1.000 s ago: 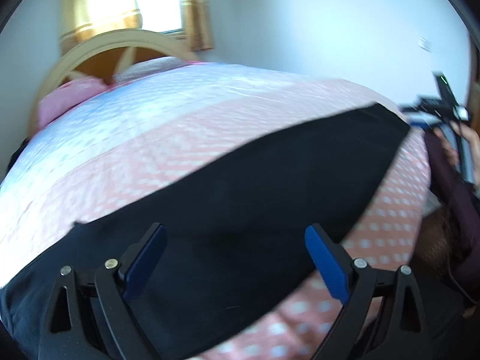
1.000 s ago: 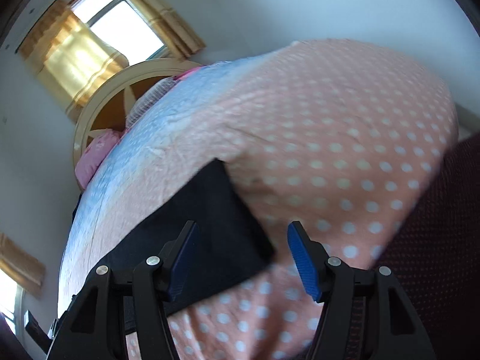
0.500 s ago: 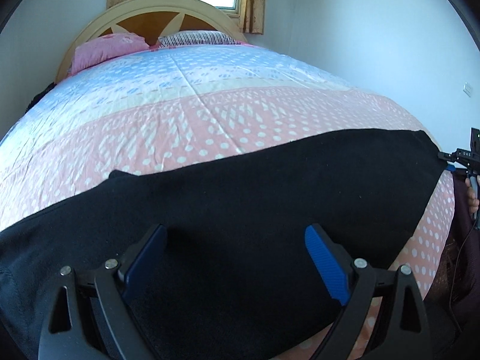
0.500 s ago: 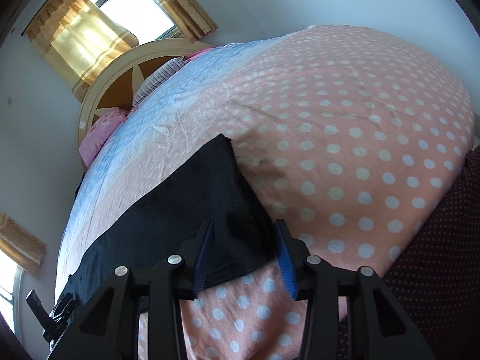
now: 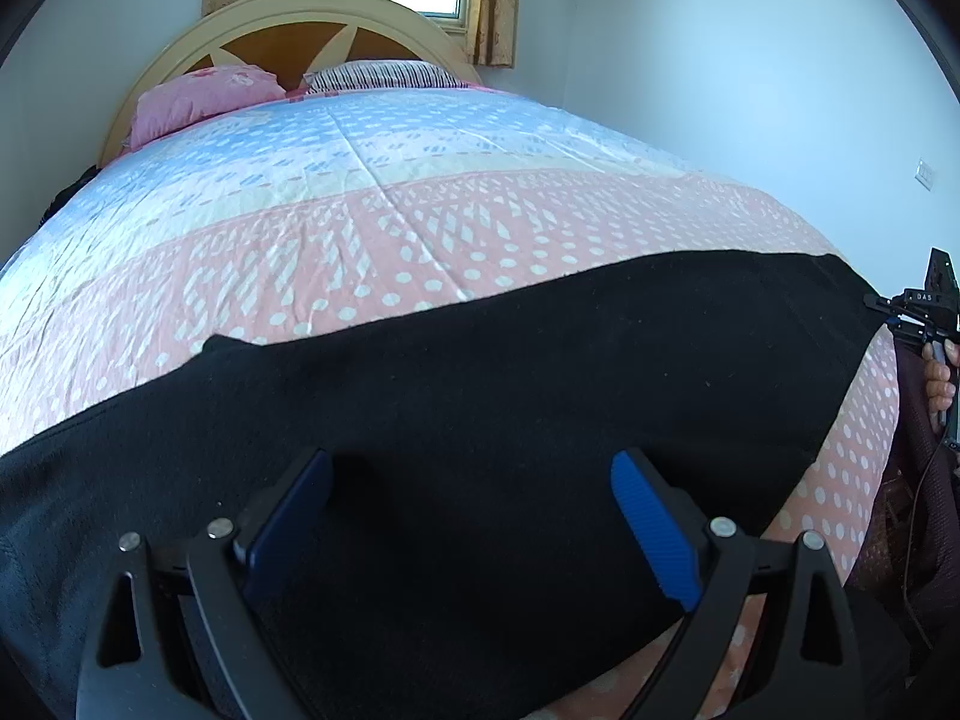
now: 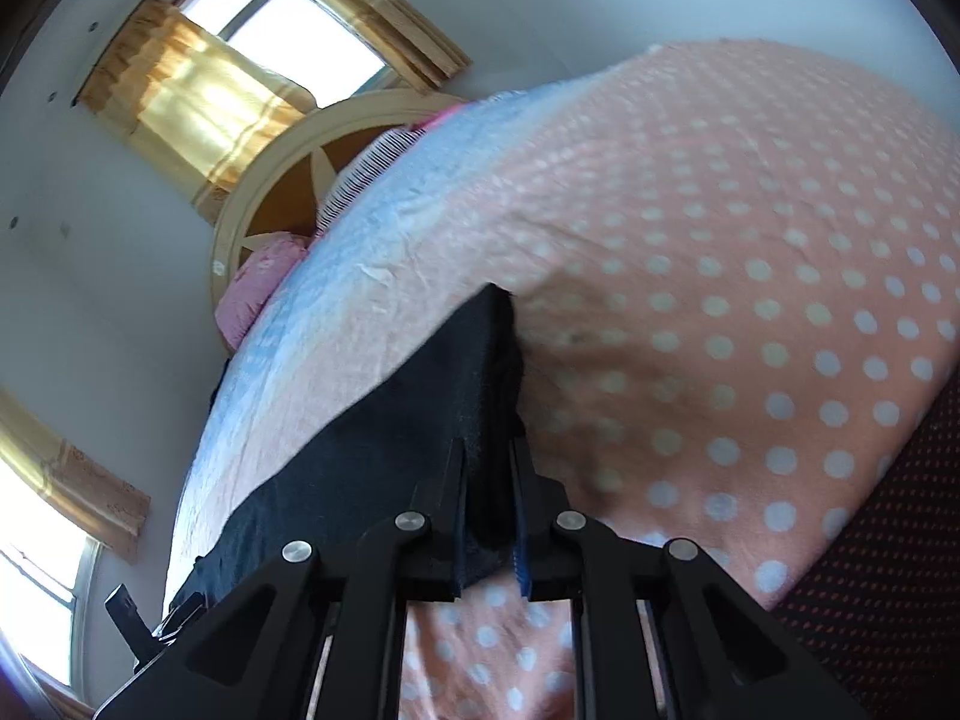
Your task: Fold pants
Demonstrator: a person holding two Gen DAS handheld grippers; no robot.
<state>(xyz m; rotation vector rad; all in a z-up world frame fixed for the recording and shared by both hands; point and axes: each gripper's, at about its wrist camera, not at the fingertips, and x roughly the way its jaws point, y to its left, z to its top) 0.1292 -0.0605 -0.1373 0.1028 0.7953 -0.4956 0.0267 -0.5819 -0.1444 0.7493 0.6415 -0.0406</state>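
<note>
Lying flat across the near end of the bed, the black pants [image 5: 510, 396] run as one long dark band from beyond the left gripper's [image 5: 471, 516] left finger, under both its fingers, out to the far right where the right gripper [image 5: 918, 315] meets their end. Cloth looks smooth, no folds visible in the left wrist view.

Left gripper: blue pads spread wide, hovering over the pants; whether the pads touch the cloth cannot be told.

Right gripper [image 6: 489, 516]: fingers pressed together, pinching the end edge of the pants [image 6: 420, 420]; black cloth fills the narrow gap between the pads and rises ahead of the tips as a raised corner. The hand [image 5: 942, 378] holding this tool shows at the right rim of the left wrist view.

No containers in view.

Edges: ahead of the left gripper, the far edge of the pants gives way to the pink dotted bedspread [image 5: 372, 264], then a blue band, then a pink pillow [image 5: 204, 99] and a striped pillow [image 5: 384, 75] against the headboard [image 5: 312, 18]. Right of the right gripper, bare dotted bedspread [image 6: 750, 312] extends wide. The near edge of the bed sits just below and right of the left gripper's right finger.
</note>
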